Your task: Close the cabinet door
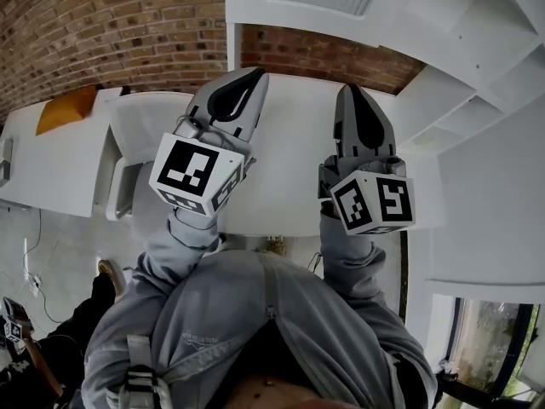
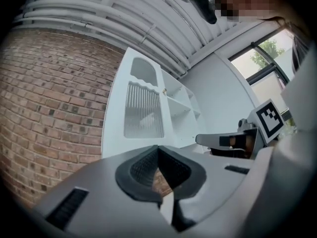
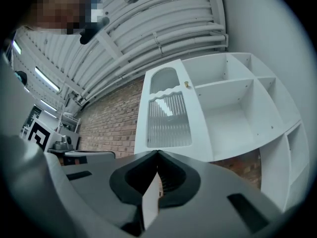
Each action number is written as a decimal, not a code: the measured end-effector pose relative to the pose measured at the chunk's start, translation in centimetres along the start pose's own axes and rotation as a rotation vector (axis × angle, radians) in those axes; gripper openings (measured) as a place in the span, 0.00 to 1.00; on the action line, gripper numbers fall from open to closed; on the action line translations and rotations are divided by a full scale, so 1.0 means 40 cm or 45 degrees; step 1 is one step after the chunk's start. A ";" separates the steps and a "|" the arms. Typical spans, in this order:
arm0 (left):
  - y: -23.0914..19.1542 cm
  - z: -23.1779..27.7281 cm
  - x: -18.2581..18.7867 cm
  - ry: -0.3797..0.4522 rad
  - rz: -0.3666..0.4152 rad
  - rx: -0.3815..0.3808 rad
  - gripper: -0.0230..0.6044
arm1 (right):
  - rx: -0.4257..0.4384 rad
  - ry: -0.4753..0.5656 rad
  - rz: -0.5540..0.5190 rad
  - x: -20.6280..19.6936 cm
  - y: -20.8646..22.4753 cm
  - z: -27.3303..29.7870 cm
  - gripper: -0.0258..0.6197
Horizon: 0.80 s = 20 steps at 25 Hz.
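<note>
Right hand-held gripper (image 3: 157, 153) closed, cabinet door (image 3: 168, 115) upright, swung open

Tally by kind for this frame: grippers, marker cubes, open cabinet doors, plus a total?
Grippers: 2, left gripper and right gripper
Marker cubes: 2, left cube and right cube
Open doors: 1, cabinet door
Total: 5

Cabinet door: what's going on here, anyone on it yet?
A person holds the left hand-held gripper and the right hand-held gripper up toward a white cabinet against a brick wall. Both are shut with nothing between the jaws. The cabinet door stands swung open beside the shelves. Neither gripper touches it, so the closing is not yet done.
</note>
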State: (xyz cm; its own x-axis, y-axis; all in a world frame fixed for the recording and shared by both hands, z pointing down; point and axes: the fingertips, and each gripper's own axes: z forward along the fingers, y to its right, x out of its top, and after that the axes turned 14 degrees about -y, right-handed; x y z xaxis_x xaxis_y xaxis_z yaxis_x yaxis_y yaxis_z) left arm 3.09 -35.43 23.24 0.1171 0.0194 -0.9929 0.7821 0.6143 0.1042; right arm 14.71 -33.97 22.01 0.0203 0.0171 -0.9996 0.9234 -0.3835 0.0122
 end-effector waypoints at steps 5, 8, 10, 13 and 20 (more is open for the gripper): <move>-0.043 -0.110 -0.044 -0.020 -0.005 -0.026 0.04 | -0.056 -0.008 0.020 -0.039 -0.109 -0.031 0.08; -0.075 -0.165 -0.074 -0.033 -0.002 -0.024 0.04 | -0.078 -0.026 0.022 -0.067 -0.170 -0.028 0.08; -0.085 -0.201 -0.091 -0.044 -0.002 -0.016 0.04 | -0.088 -0.043 0.023 -0.084 -0.204 -0.038 0.08; -0.099 -0.252 -0.119 -0.054 -0.031 -0.001 0.04 | -0.100 -0.070 0.008 -0.109 -0.250 -0.052 0.08; -0.109 -0.338 -0.199 -0.098 -0.048 0.130 0.04 | -0.061 -0.126 -0.060 -0.173 -0.330 -0.072 0.08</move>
State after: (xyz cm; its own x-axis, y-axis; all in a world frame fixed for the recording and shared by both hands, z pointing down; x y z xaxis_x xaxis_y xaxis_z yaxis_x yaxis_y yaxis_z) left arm -9.51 -27.61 29.94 0.1296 -0.0652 -0.9894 0.8445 0.5301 0.0756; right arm 3.48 -26.35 28.85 -0.0594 -0.0582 -0.9965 0.9399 -0.3396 -0.0362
